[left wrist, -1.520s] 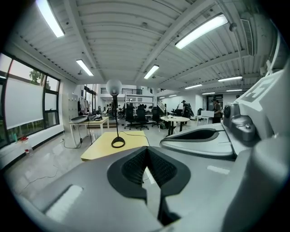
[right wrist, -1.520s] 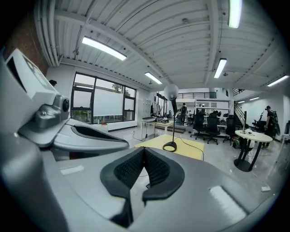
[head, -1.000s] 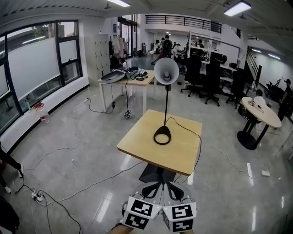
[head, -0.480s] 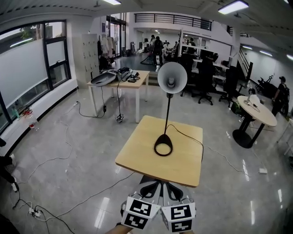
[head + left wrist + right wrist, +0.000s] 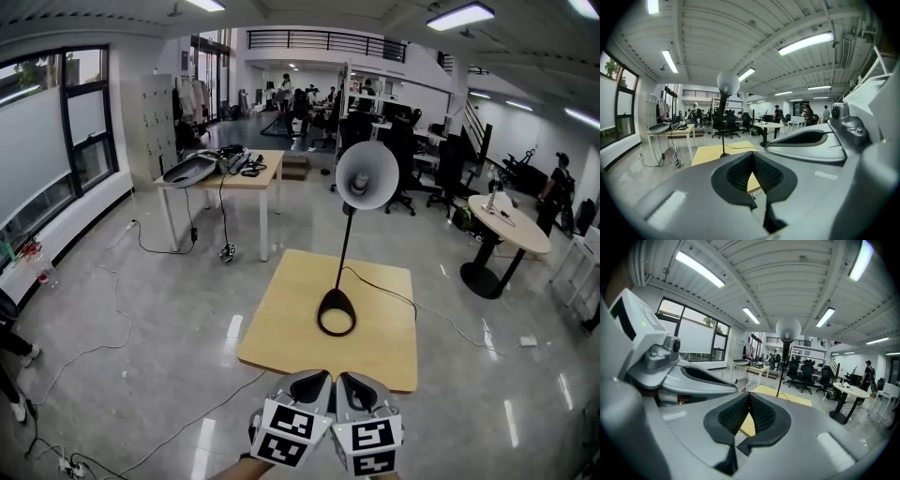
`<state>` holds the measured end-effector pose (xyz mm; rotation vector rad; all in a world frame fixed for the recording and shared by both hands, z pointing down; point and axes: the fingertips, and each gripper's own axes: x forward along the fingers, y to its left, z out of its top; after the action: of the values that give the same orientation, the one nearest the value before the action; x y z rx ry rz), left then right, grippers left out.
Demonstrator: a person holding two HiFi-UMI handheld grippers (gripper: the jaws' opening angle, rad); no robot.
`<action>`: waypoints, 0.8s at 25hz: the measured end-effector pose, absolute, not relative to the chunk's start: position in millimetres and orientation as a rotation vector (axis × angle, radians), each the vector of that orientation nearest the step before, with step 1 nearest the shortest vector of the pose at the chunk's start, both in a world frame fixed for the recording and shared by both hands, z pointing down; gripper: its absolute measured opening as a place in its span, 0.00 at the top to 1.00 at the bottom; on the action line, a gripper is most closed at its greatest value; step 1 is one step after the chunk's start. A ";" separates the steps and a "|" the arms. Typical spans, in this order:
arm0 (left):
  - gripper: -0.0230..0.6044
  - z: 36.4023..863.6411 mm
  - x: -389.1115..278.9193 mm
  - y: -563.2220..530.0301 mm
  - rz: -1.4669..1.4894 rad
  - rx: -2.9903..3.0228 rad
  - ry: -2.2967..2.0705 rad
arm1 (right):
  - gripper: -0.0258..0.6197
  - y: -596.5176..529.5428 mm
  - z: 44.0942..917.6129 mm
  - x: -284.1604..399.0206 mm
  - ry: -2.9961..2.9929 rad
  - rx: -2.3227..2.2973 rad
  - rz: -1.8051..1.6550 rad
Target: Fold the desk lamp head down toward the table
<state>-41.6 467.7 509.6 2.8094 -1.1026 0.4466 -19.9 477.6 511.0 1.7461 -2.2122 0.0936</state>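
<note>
The desk lamp (image 5: 346,246) stands upright mid-table (image 5: 281,328), head (image 5: 367,174) raised, cord (image 5: 398,298) running off the table's right edge. The left gripper (image 5: 313,377) and right gripper (image 5: 354,380), jaws closed and empty, hover side by side at the table's near edge, with open floor (image 5: 141,309) around the table

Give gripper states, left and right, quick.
Left gripper: closed, holding nothing.
Right gripper: closed, holding nothing.

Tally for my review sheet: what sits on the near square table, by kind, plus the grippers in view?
desk lamp: 1
power cord: 1
grippers: 2, the left gripper and the right gripper, both shut and empty
Total: 4
</note>
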 end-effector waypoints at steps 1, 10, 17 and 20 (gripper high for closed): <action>0.93 504.8 -70.6 446.3 0.450 2.816 -1.091 | 0.95 456.7 506.5 -49.2 -2.205 1.753 0.095; 0.93 435.2 -388.7 261.6 0.453 2.848 -1.023 | 0.95 271.3 435.0 -366.2 -2.154 1.808 0.097; 0.93 432.9 -315.4 183.9 0.460 2.836 -1.041 | 0.95 192.1 432.4 -294.0 -2.167 1.790 0.083; 0.93 436.9 -275.4 114.5 0.464 2.826 -1.049 | 0.95 122.8 433.8 -252.8 -2.172 1.788 0.077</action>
<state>-275.4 114.5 436.9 2.8263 -1.0490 0.4638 -252.8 122.8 433.8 1.7875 -2.1723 0.0771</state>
